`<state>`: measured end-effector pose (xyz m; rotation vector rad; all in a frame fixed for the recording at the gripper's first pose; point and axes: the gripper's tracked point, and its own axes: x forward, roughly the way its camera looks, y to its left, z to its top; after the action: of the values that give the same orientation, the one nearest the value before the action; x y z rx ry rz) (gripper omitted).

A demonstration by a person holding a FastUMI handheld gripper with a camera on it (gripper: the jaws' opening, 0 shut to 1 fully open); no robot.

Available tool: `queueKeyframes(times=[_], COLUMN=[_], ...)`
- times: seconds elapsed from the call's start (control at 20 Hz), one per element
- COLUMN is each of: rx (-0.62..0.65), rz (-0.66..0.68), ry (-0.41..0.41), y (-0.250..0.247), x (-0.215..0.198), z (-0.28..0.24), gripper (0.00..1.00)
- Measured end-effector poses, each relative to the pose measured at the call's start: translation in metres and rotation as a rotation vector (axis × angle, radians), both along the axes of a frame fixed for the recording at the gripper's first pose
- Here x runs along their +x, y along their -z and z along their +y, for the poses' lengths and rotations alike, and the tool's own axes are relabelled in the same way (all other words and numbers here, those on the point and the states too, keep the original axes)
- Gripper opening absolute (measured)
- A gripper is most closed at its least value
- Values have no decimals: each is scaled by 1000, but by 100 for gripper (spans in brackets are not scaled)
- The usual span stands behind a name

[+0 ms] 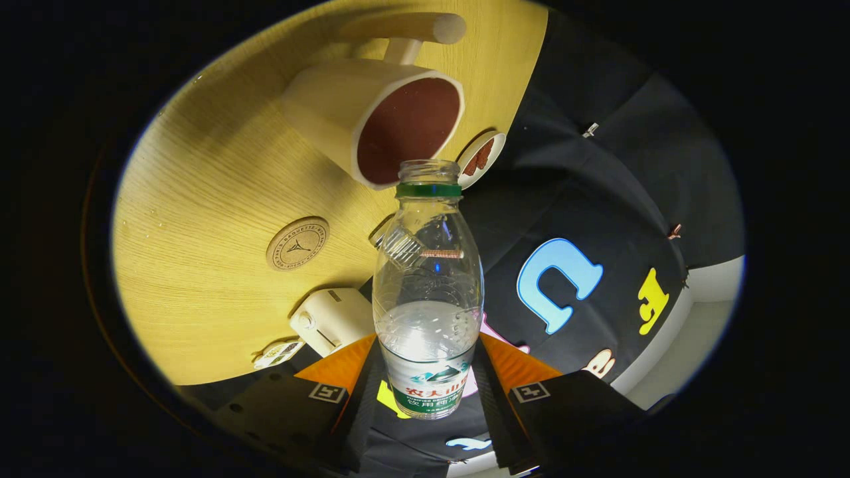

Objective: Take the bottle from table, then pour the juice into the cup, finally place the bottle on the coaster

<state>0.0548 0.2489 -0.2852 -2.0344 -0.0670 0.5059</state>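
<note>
Between the two fingers of the claw (428, 392) sits the bottle (428, 292), both fingers pressed against its lower sides just above the label, so the claw is clenched on it. The bottle is clear plastic with a green ring below its uncapped mouth, and clear liquid fills roughly its lower part (the level line sits a little above the label). The whole view is rolled, so the wooden bench (199, 219) appears tilted beside and beyond the bottle. Just past the bottle's mouth is the cup (375, 119), a pale mug with a dark reddish-brown inside and a handle on its far side; its opening faces the camera, the bottle's mouth overlapping the cup's rim in the view. Whether they touch I cannot tell. The round coaster (297, 243), light cork-coloured with a printed emblem, lies on the bench beside the bottle's shoulder, apart from the cup. A small pale box-like device (330, 318) rests on the bench close to one finger.
</note>
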Motion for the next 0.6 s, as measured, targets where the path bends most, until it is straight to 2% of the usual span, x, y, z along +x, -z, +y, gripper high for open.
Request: queueKeyframes(times=[0.15, 0.3, 0.45, 0.6], rx=[6, 75, 197, 396], rz=[-1, 19, 57, 179], ry=[-6, 15, 55, 167], y=[0, 4, 8, 23], x=[-1, -5, -7, -11], z=[2, 1, -1, -6], gripper=[75, 75, 75, 75])
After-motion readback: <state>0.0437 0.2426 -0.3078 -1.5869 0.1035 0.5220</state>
